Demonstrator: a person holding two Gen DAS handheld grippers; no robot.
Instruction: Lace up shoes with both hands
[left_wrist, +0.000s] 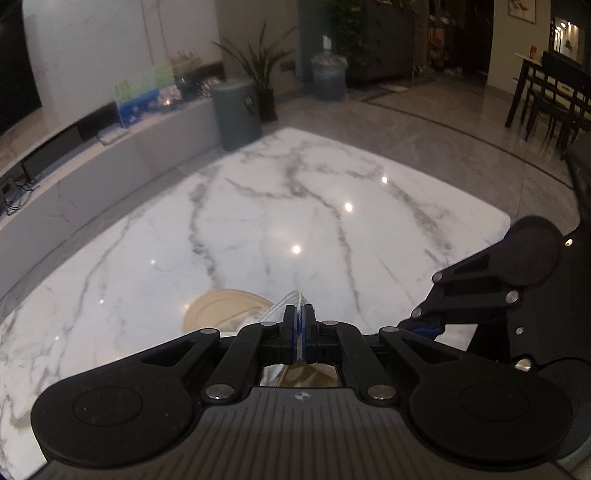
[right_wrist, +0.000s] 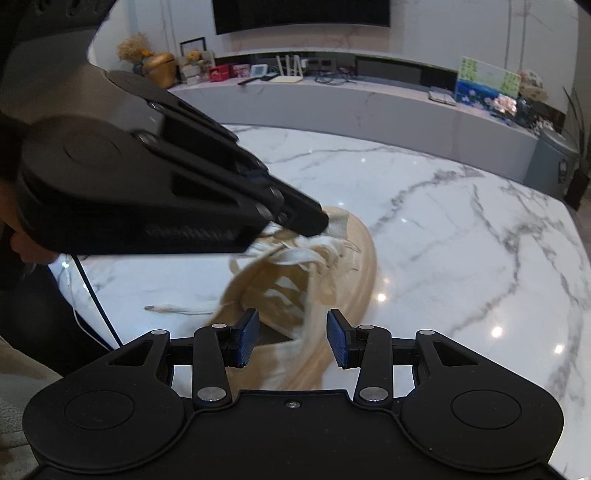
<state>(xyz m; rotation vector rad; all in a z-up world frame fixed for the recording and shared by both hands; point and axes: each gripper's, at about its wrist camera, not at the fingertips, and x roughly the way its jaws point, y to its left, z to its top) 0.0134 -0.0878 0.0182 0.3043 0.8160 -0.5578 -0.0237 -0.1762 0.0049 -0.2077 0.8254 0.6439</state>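
Observation:
A tan shoe (right_wrist: 332, 280) with white laces (right_wrist: 314, 254) lies on the marble table, blurred in the right wrist view. My left gripper (left_wrist: 299, 325) is shut on a white lace (left_wrist: 291, 301), with the shoe's toe (left_wrist: 221, 310) showing just beyond its fingers. From the right wrist view the left gripper (right_wrist: 314, 221) reaches in from the upper left over the shoe's lacing. My right gripper (right_wrist: 291, 341) stands open just above the shoe's heel end, nothing between its blue pads (right_wrist: 338, 341). A loose lace end (right_wrist: 173, 308) trails on the table left of the shoe.
The white marble table (left_wrist: 295, 206) stretches ahead. A grey bin (left_wrist: 236, 114), a plant and a low media shelf (right_wrist: 332, 96) stand beyond it. Dark dining chairs (left_wrist: 546, 99) are at far right. A cable (right_wrist: 96, 295) hangs by the table's left edge.

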